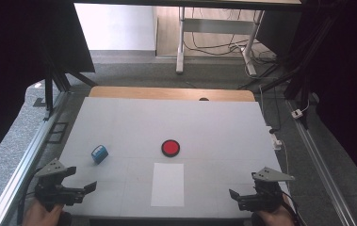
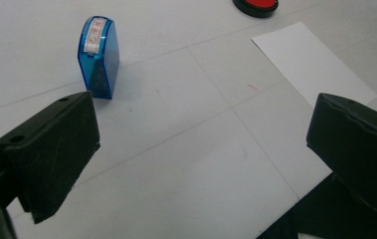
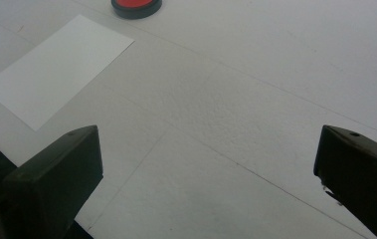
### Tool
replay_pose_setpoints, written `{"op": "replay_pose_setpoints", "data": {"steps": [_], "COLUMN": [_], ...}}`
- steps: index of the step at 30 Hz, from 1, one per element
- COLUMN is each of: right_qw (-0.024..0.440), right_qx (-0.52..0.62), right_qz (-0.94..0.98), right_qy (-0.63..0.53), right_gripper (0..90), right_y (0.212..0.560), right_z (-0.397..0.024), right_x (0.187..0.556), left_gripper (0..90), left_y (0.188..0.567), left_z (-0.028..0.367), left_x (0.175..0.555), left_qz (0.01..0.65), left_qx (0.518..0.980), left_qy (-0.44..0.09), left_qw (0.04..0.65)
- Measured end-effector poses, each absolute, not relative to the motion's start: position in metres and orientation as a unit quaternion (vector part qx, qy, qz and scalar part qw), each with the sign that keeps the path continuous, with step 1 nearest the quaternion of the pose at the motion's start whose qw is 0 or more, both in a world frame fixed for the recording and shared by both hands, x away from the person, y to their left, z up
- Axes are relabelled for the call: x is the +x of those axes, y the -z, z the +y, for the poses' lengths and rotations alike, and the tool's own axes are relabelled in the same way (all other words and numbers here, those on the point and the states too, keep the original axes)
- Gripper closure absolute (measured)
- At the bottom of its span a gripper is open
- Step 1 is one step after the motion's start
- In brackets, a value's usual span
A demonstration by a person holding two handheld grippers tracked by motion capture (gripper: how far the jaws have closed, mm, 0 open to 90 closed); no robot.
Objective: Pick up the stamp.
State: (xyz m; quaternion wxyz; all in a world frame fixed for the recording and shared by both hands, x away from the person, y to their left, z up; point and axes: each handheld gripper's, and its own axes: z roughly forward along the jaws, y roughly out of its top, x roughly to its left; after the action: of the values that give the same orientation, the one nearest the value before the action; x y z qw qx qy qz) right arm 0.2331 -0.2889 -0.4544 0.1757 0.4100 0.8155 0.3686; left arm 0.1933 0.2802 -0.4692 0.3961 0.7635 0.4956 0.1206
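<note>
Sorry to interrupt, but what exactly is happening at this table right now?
A person holds a gripper in each hand at the near table edge, both open and empty. The left gripper sits nearest a blue stamp, which stands untouched. A red ink pad lies mid-table, with a white sheet of paper just in front of it. The right gripper holds nothing.

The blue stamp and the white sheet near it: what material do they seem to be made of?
The blue stamp looks like glossy, see-through plastic: light passes through its shell and a white label shows at the top. The white sheet looks like plain matte paper: it lies thin and flat with sharp edges and no shine, though thin card is possible.
</note>
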Motion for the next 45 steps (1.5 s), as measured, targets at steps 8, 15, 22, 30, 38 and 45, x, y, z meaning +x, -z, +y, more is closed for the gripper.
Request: {"op": "replay_pose_setpoints", "data": {"steps": [8, 15, 22, 30, 38, 45], "right_qw": [0.174, 0.174, 0.173, 0.171, 0.171, 0.170], "right_qx": [0.409, 0.408, 0.408, 0.408, 0.408, 0.408], "right_qz": [0.817, 0.818, 0.819, 0.820, 0.820, 0.820], "right_qy": [-0.366, -0.365, -0.364, -0.363, -0.363, -0.363], "right_gripper": [0.0, 0.0, 0.0, 0.0, 0.0, 0.0], "right_y": [0.454, 0.455, 0.455, 0.455, 0.455, 0.455], "right_z": [-0.288, -0.288, -0.287, -0.287, -0.287, -0.287], "right_x": [0.233, 0.234, 0.234, 0.234, 0.234, 0.235], "left_gripper": [0.0, 0.0, 0.0, 1.5, 2.0, 1.5], "left_y": [0.470, 0.472, 0.477, 0.480, 0.484, 0.490], "left_z": [0.281, 0.282, 0.288, 0.290, 0.286, 0.286], "left_x": [0.207, 0.224, 0.244, 0.267, 0.288, 0.303], "left_qz": [0.504, 0.508, 0.517, 0.513, 0.501, 0.495], "left_qx": [0.766, 0.767, 0.766, 0.772, 0.784, 0.794], "left_qy": [-0.136, -0.139, -0.142, -0.145, -0.139, -0.132], "left_qw": [0.376, 0.366, 0.355, 0.346, 0.339, 0.327]}}
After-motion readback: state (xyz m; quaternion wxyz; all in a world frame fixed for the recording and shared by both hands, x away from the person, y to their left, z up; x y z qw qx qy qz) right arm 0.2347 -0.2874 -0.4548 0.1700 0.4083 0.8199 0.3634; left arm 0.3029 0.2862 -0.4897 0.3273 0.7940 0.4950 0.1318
